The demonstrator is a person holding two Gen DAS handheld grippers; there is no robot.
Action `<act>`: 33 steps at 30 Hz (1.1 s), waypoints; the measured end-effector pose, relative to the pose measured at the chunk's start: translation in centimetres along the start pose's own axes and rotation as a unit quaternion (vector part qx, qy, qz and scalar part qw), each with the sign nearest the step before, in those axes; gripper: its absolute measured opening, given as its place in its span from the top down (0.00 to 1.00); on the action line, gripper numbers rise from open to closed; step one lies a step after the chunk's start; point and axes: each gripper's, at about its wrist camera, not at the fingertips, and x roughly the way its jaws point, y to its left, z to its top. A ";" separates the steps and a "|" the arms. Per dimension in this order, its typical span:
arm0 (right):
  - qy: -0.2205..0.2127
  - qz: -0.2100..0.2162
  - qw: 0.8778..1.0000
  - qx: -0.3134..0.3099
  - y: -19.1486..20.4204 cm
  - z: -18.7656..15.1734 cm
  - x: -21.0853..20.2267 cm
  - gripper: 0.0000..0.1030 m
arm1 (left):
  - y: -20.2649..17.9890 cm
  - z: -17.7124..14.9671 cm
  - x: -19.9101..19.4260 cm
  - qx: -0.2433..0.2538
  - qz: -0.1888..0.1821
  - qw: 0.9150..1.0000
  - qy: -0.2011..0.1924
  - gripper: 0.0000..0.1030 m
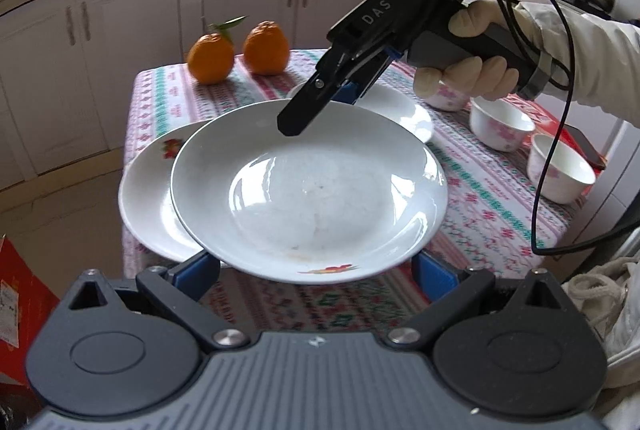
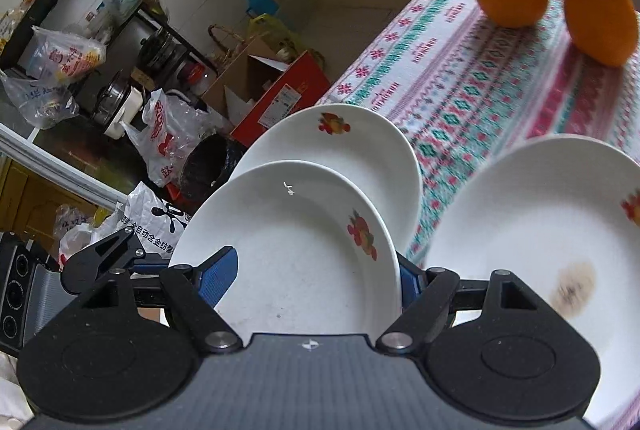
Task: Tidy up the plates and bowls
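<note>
A deep white plate [image 1: 308,190] with a fruit print hangs over the table's front edge, overlapping a second plate [image 1: 144,190]. My left gripper [image 1: 316,262] has its blue pads against the near rim, one on each side. My right gripper [image 1: 320,110] comes in from the upper right and clamps the far rim, with one finger inside the plate and one outside. In the right wrist view the same plate [image 2: 296,242] sits sharp between my right gripper's [image 2: 316,266] pads. A left gripper finger [image 2: 108,254] meets its left rim. Three floral bowls [image 1: 500,122] stand at the right.
Two oranges [image 1: 236,54] sit at the far end of the patterned tablecloth [image 1: 492,214]. A third plate [image 2: 540,230] with a brown stain lies to the right. A dark phone [image 1: 588,146] lies past the bowls. A red box [image 2: 280,98] and bags clutter the floor on the left.
</note>
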 end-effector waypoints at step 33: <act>0.014 -0.017 1.000 -0.012 0.0 4.6 3.8 0.19 | 5.0 0.3 1.8 -0.034 0.011 0.999 0.006 0.02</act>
